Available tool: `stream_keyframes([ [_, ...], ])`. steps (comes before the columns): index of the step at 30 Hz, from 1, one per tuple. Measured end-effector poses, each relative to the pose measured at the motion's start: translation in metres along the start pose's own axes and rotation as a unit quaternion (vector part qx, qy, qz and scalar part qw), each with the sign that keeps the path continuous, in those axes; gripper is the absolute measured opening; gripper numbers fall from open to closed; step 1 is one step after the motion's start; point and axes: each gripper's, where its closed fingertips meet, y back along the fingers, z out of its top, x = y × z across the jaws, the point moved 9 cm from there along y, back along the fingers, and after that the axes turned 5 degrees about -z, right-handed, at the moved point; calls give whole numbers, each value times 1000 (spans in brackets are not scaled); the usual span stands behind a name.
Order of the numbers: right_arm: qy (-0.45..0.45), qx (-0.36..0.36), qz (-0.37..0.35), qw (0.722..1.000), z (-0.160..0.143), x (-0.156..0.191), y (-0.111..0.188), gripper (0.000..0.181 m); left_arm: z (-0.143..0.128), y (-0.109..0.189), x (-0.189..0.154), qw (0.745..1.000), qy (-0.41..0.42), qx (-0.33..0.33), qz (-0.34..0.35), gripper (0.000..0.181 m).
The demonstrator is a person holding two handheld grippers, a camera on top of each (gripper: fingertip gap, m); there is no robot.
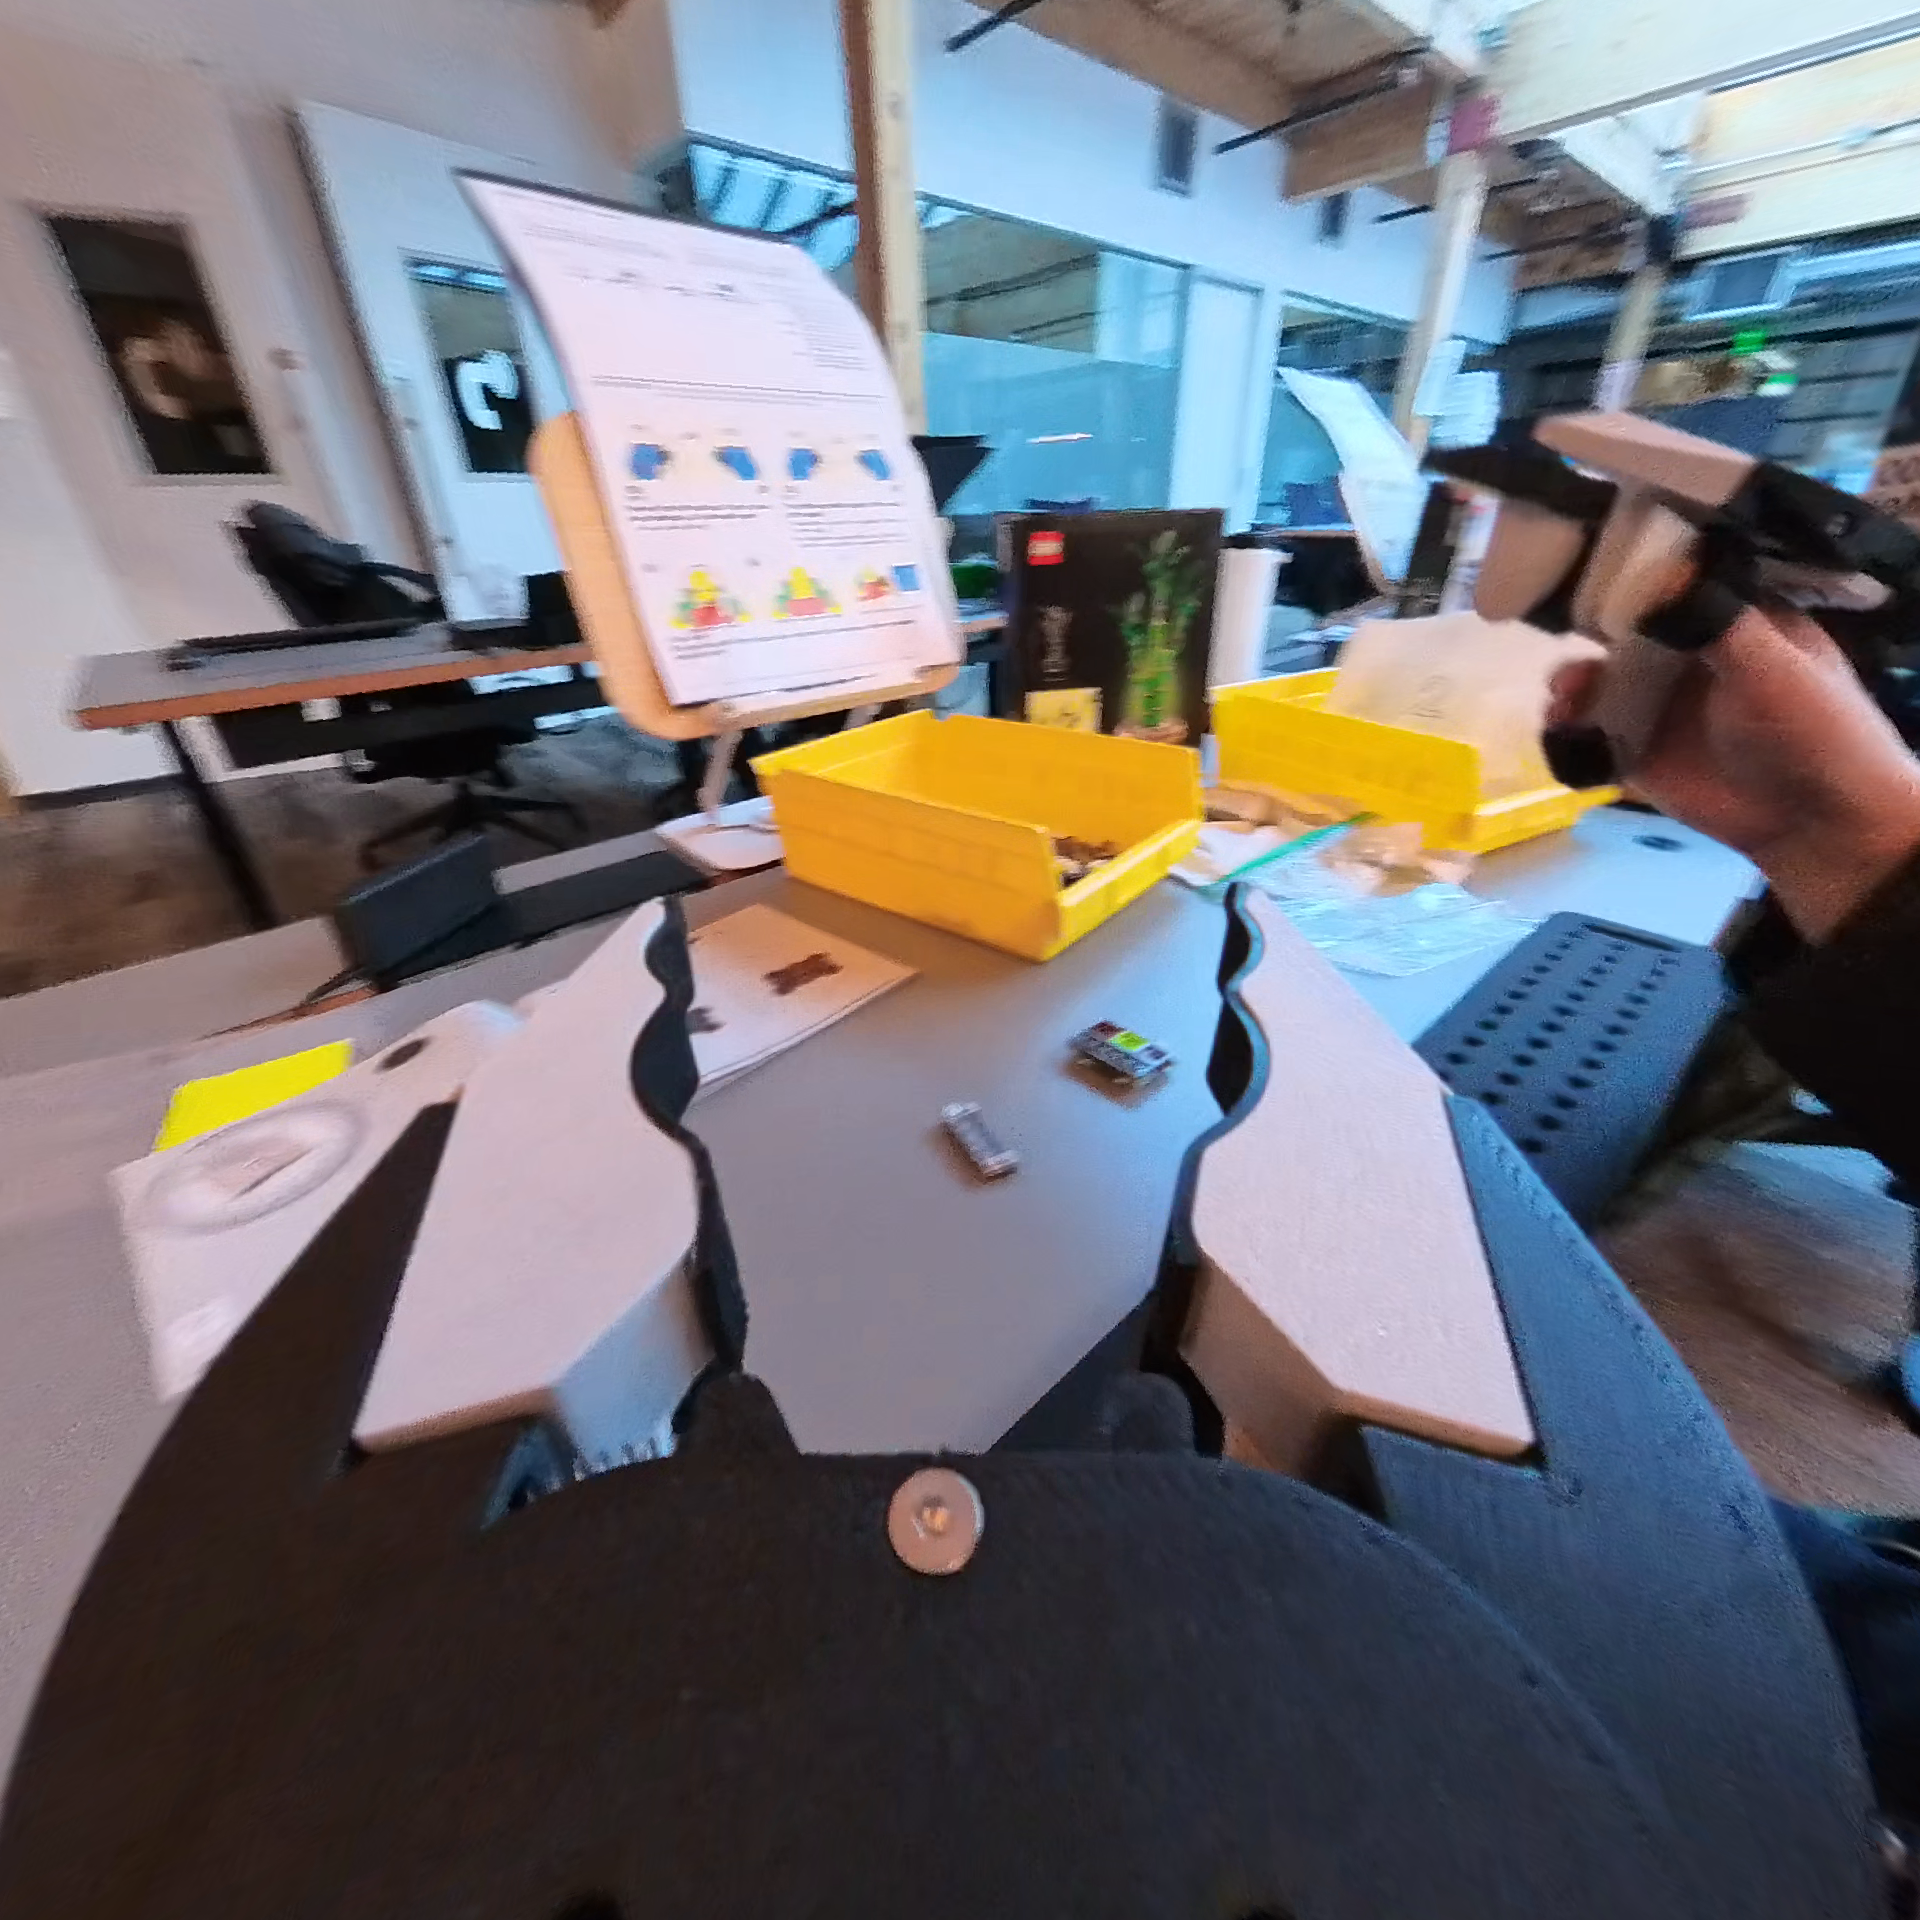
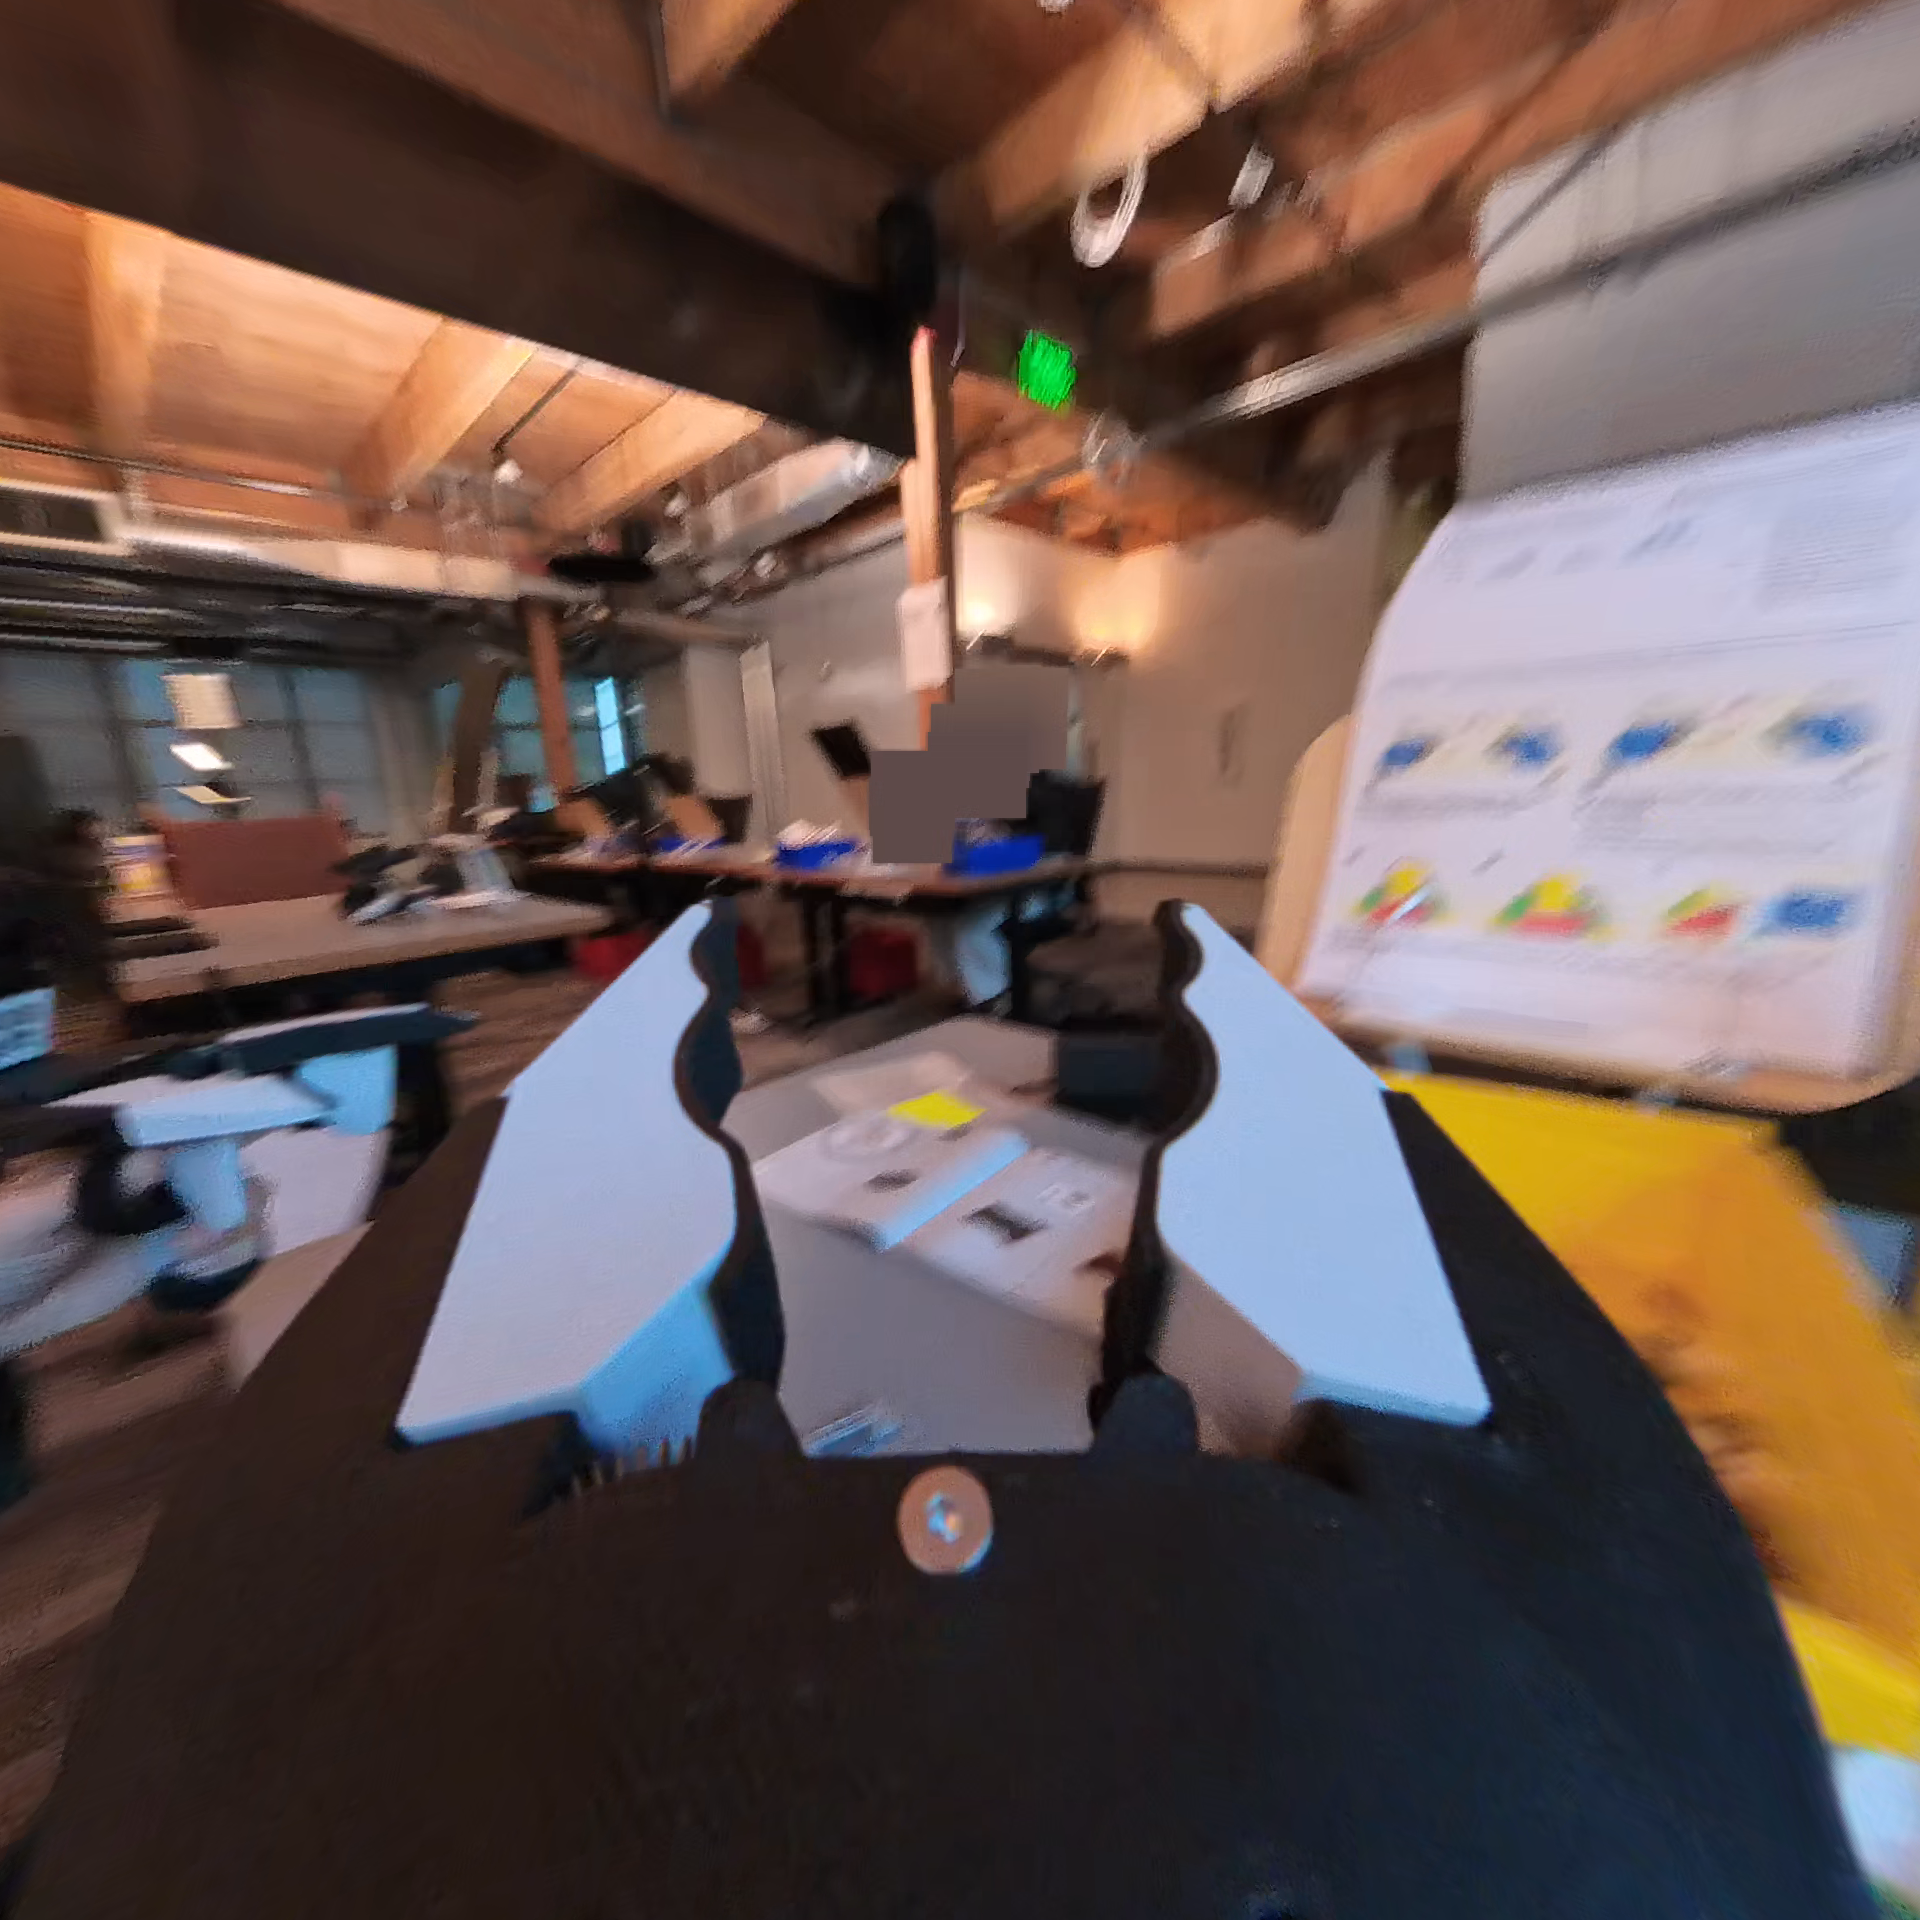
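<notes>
Left tool [image 1: 951, 935] spread, empty, above desk [image 1: 914, 1299]; small grey block [image 1: 977, 1140] just ahead: light, rigid, pinch long sides. Right tool [image 2: 940, 925] spread, raised, empty.

fingers: pale flat plates [image 1: 1340, 1195], wavy black inner edges
body: black textured mount, one silver screw [image 1: 935, 1522]
sleeve: dark [image 1: 1849, 997]

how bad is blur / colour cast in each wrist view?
Left wrist view: moderate motion blur, cool daylight; small pieces on the grey table still readable, right gripper smeared. Right wrist view: heavier blur throughout, warm ceiling cast; instruction sheet and yellow bin soft.
</notes>
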Motion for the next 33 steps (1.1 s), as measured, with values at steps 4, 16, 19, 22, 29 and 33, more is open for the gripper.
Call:
stream_keyframes([
  [4,167,-41,-134,976,68,-38,47,58,12,-36,-14,997,0,22,-72,80],
  [16,136,210,5,968,-3,-110,55,24,-32,-107,-25,981,52,26,-183,0],
  [19,154,296,89,938,-33,-104,22,24,-17,-117,-18,983,31,17,-180,0],
  [22,167,415,226,865,-85,-93,13,24,-1,-133,-12,984,-14,26,-176,6],
  [29,132,509,311,792,-160,-85,36,25,-13,-168,-5,982,-14,51,-180,20],
  [33,152,525,312,777,-174,-83,38,21,-24,-183,-3,978,8,66,-196,25],
])
